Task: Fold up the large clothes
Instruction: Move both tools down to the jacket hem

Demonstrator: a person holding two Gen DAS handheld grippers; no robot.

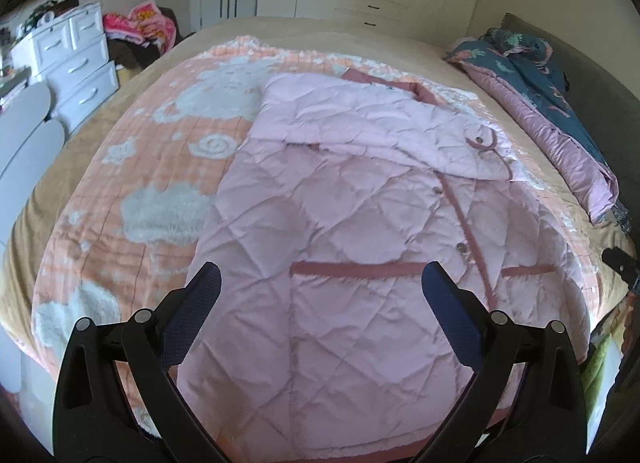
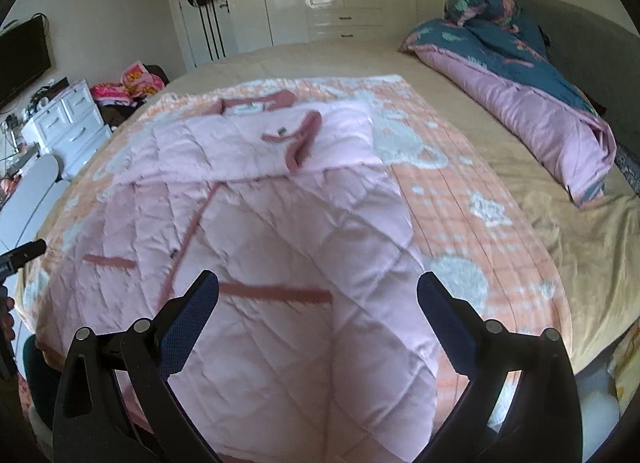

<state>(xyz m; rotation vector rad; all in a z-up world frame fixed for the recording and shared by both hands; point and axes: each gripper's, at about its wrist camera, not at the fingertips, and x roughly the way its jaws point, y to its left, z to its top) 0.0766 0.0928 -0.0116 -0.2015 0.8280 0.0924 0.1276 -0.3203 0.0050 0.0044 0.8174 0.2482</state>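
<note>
Progress, left wrist view: pink quilted coat [image 1: 340, 223] lies flat, front up, on the orange cloud blanket [image 1: 152, 167] over the bed [image 1: 312, 33]; both sleeves appear folded across the chest, so I judge the sleeve folds done and the lengthwise folds left.
Claw, left wrist view: left gripper [image 1: 320, 295] spread wide, holding nothing, hovering over the coat's hem end.
Progress, right wrist view: coat [image 2: 260, 223] shows the same state, cuff [image 2: 304, 135] resting near the collar [image 2: 256, 103]; hem unfolded.
Claw, right wrist view: right gripper [image 2: 318, 299] gaping wide, empty, above the lower coat; contact with the fabric cannot be told.
</note>
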